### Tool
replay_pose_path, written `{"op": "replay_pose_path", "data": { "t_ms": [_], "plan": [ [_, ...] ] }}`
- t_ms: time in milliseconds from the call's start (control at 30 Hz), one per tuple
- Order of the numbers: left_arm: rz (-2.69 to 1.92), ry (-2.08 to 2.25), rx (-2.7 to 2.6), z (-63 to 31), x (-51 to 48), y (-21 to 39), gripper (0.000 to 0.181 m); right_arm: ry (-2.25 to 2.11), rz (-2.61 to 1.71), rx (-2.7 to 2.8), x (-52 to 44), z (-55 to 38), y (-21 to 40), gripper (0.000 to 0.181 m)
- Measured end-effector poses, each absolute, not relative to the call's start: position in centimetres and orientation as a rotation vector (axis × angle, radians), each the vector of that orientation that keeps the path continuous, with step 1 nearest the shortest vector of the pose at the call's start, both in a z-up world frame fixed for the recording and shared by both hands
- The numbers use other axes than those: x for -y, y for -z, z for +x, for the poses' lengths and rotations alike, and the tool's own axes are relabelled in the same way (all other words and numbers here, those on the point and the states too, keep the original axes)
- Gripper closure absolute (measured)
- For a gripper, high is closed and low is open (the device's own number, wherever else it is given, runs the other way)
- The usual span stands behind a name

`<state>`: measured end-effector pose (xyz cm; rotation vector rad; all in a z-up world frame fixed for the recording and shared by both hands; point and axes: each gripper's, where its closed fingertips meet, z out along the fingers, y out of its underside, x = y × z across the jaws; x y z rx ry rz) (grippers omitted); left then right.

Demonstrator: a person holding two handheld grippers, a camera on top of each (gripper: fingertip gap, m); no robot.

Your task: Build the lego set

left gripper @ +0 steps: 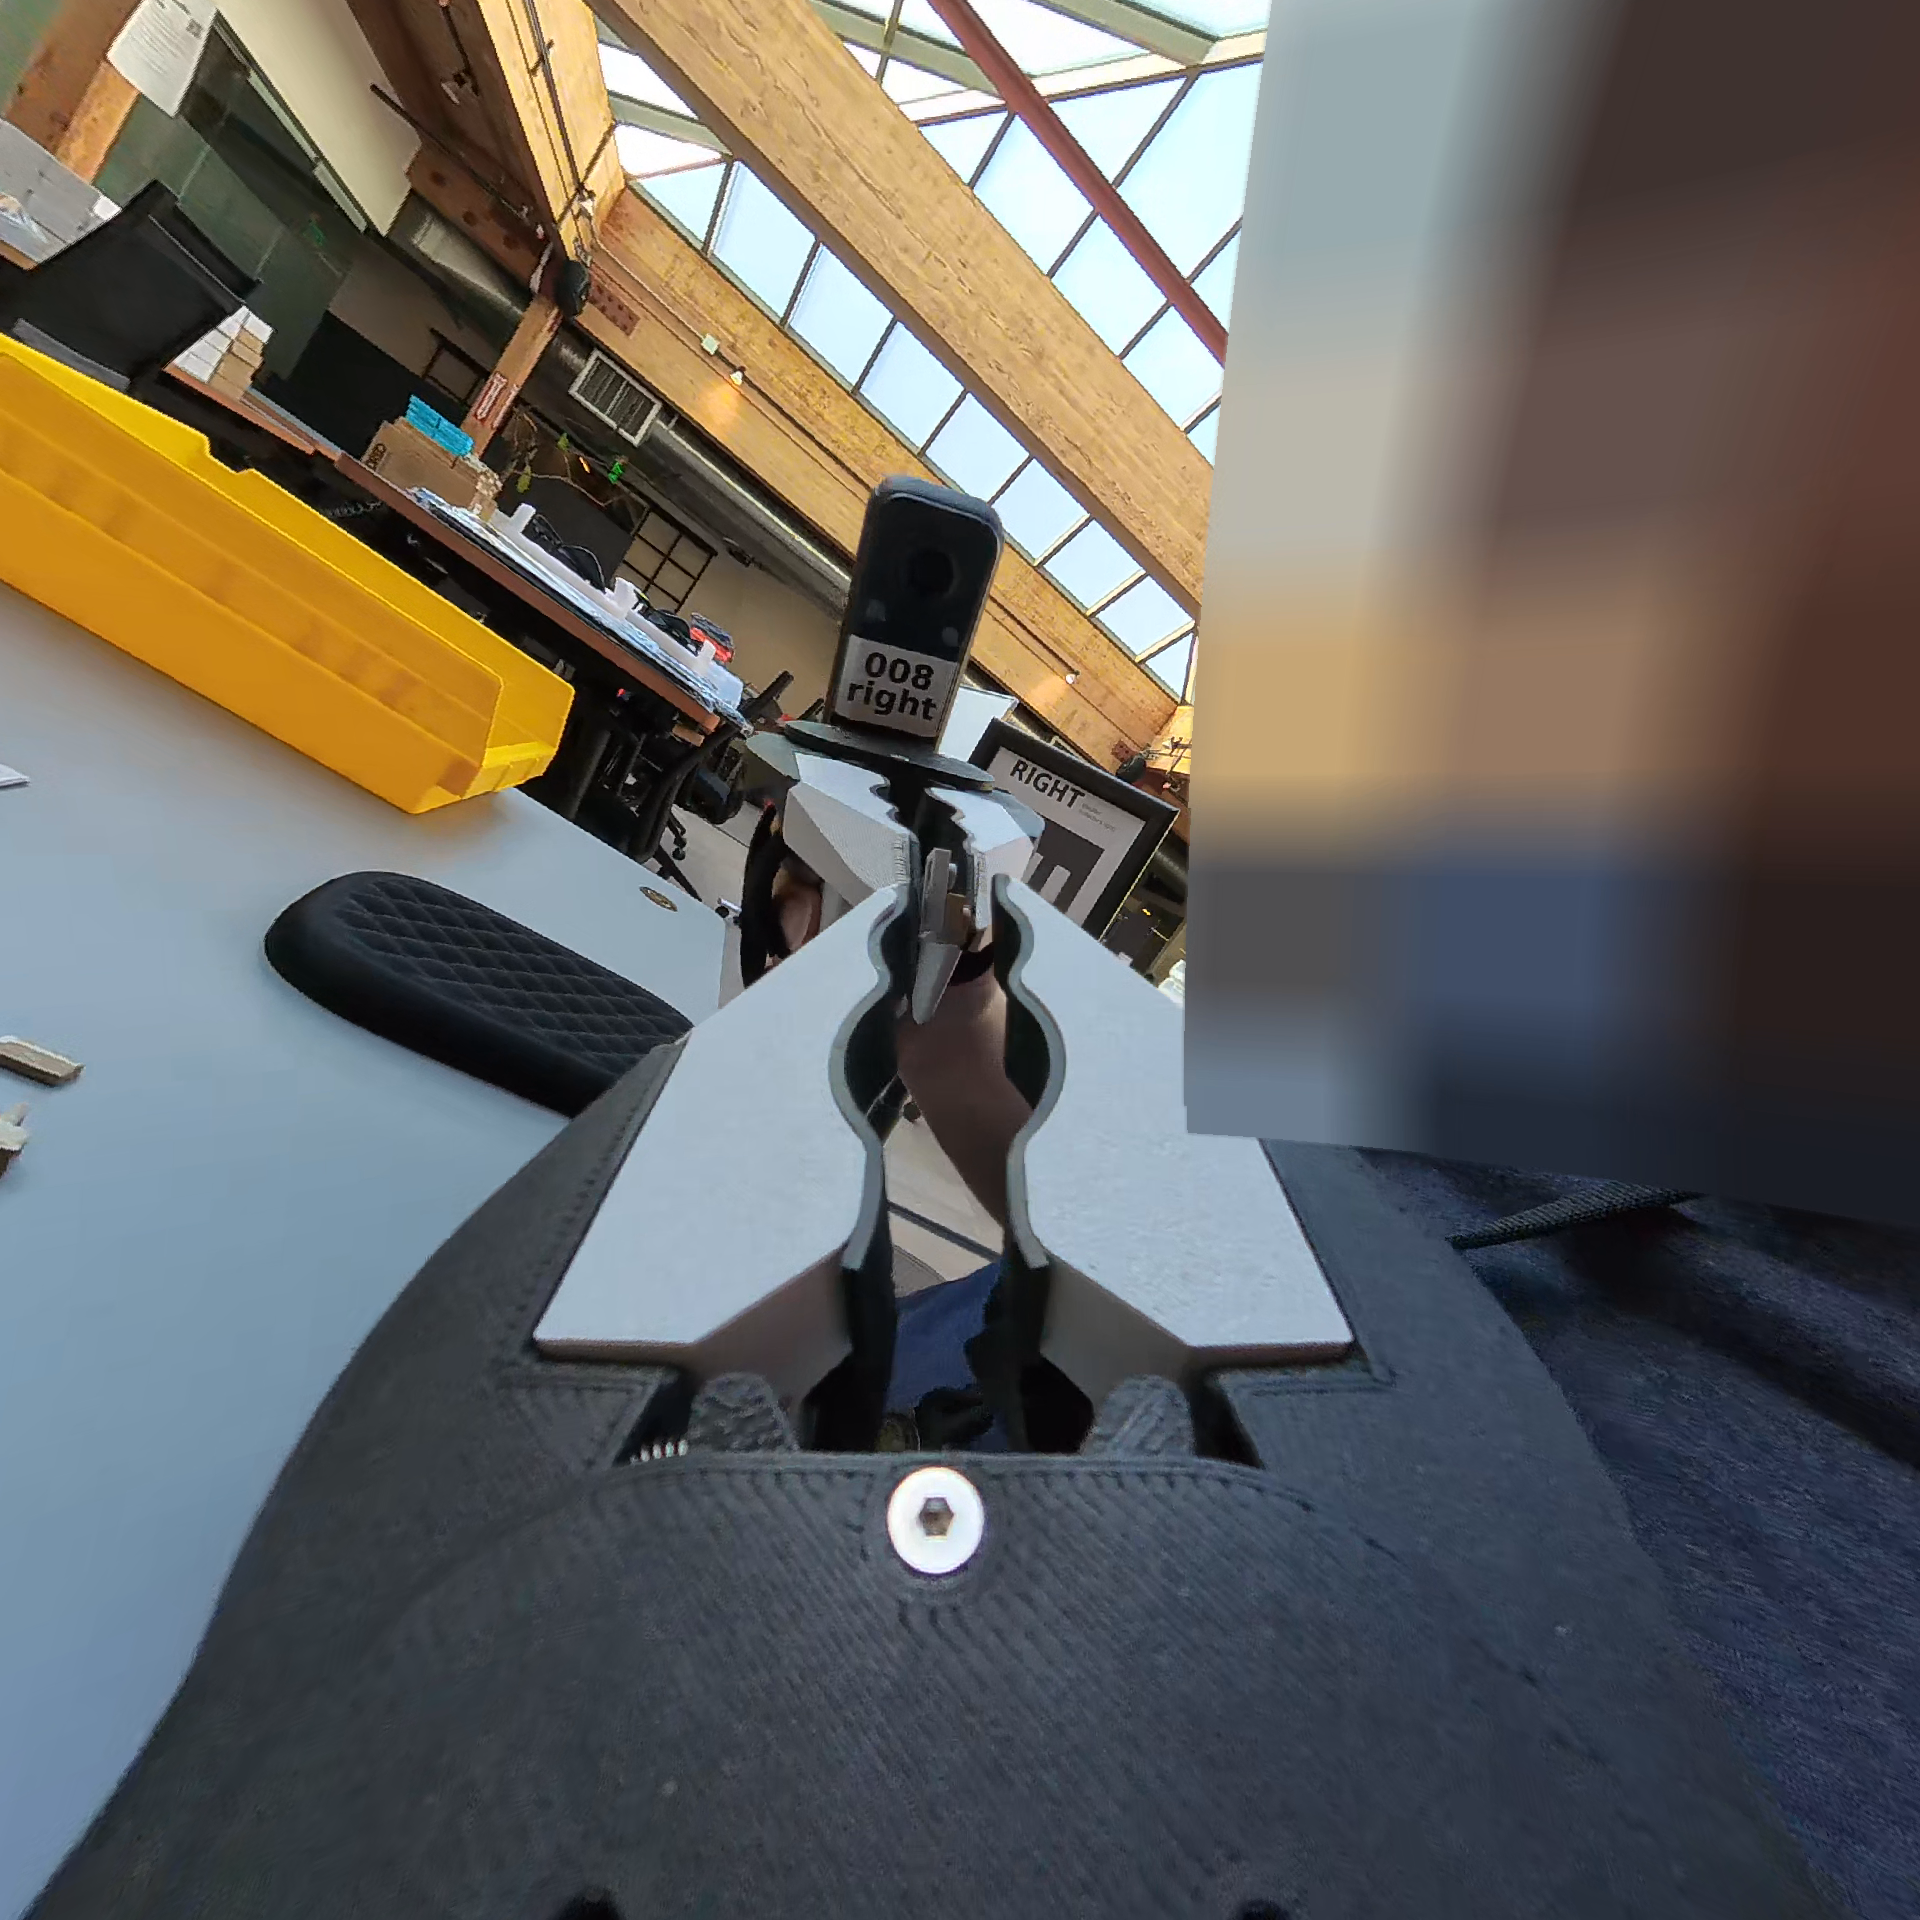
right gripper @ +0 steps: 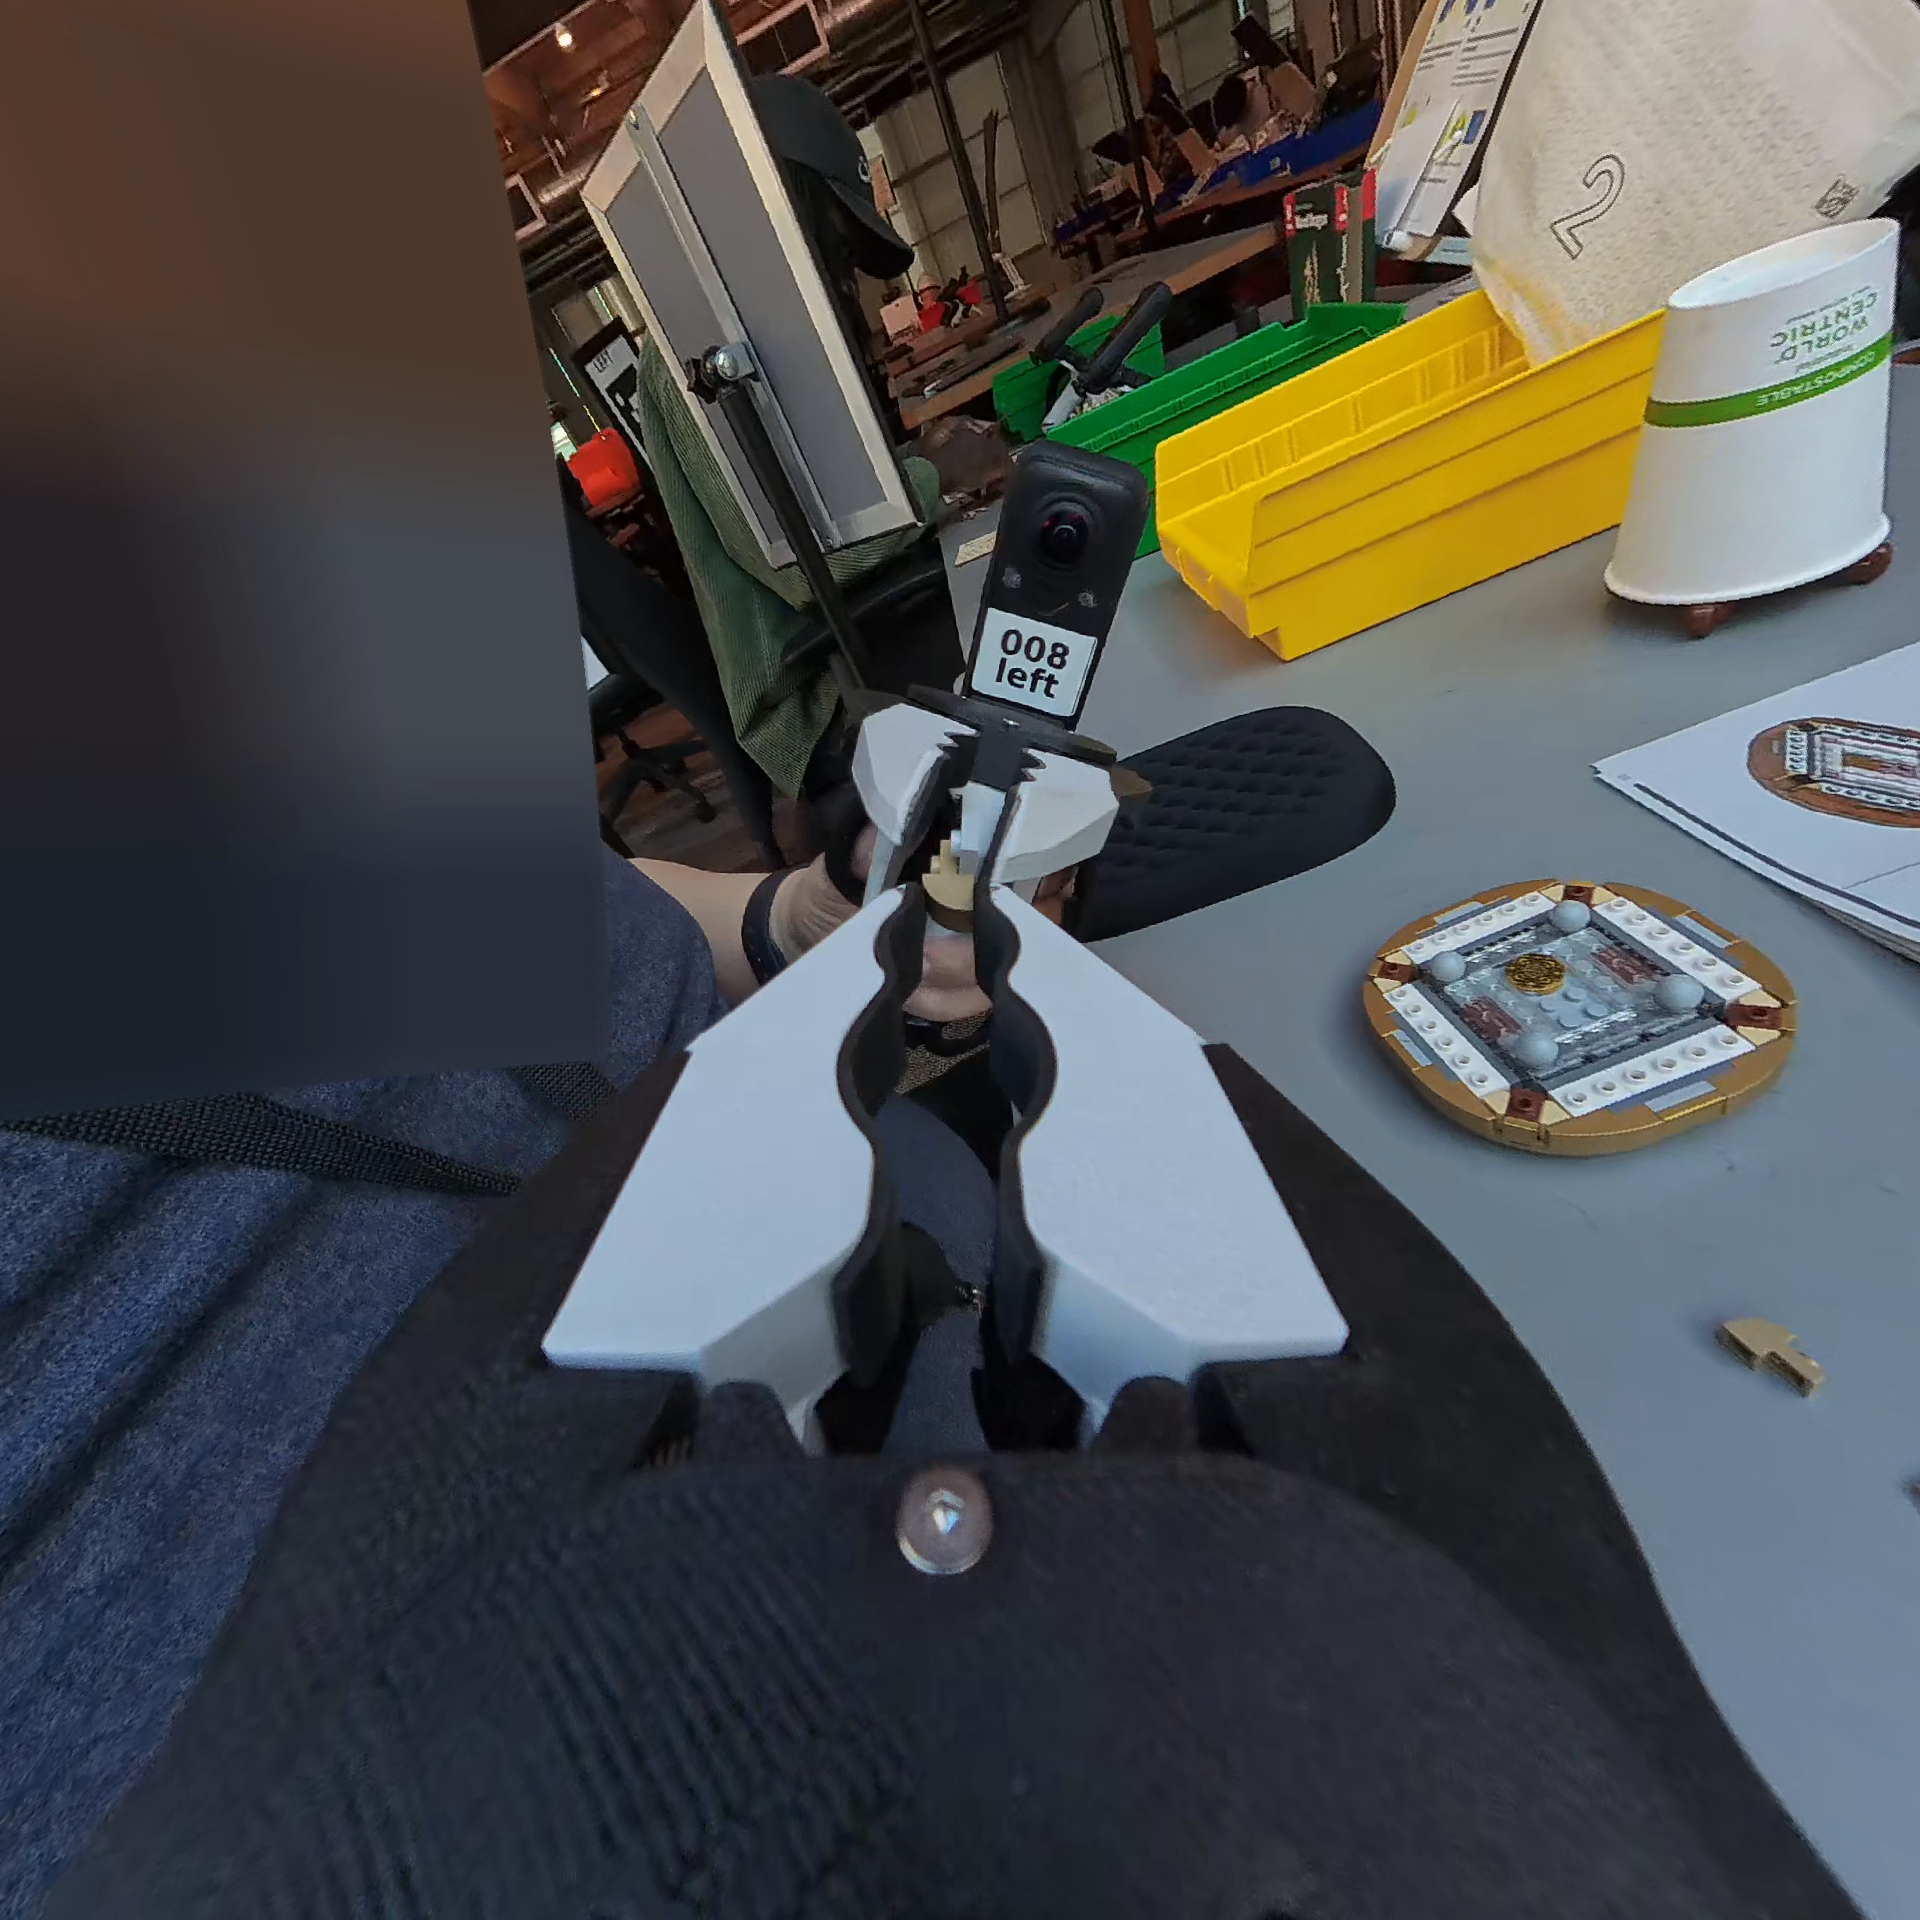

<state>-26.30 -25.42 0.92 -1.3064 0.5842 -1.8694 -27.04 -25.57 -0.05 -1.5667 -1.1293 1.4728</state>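
Note:
My left gripper (left gripper: 945, 899) and right gripper (right gripper: 948, 909) meet tip to tip in the air, just off the near edge of the grey table (left gripper: 208, 883). The left one is shut on a small white-grey lego piece (left gripper: 935, 935). The right one is shut on a small gold round lego piece (right gripper: 948, 885). The two pieces touch between the tips. Each gripper shows facing the other: the right (left gripper: 930, 826) and the left (right gripper: 961, 831). The round gold-rimmed lego base (right gripper: 1579, 1018) lies flat on the table to the right.
A black wrist rest (right gripper: 1247, 800) lies behind the grippers. A yellow bin (right gripper: 1403, 468), a green bin (right gripper: 1174, 395) and a white paper cup (right gripper: 1766, 436) stand farther back. The instruction booklet (right gripper: 1766, 800) is at the right. Loose tan pieces (right gripper: 1771, 1354) (left gripper: 36, 1060) lie on the table.

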Motion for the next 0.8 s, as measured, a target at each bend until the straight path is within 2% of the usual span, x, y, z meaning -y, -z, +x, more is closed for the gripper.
{"op": "replay_pose_path", "data": {
  "t_ms": [33,200,800],
  "plan": [
    [-1.305,1.863,-0.593,-26.2,25.5,-0.9,0.17,-1.463,-1.567,1.133,25.6,-27.0,0.1,0.173],
    [-1.305,1.852,-0.587,-26.2,25.3,-0.9,0.167,-1.485,-1.565,1.087,25.4,-27.0,0.1,0.173],
    [-1.4,1.707,-0.552,-26.5,24.0,0.5,0.175,-1.551,-1.624,0.944,24.0,-27.3,1.0,0.173]
  ]
}}
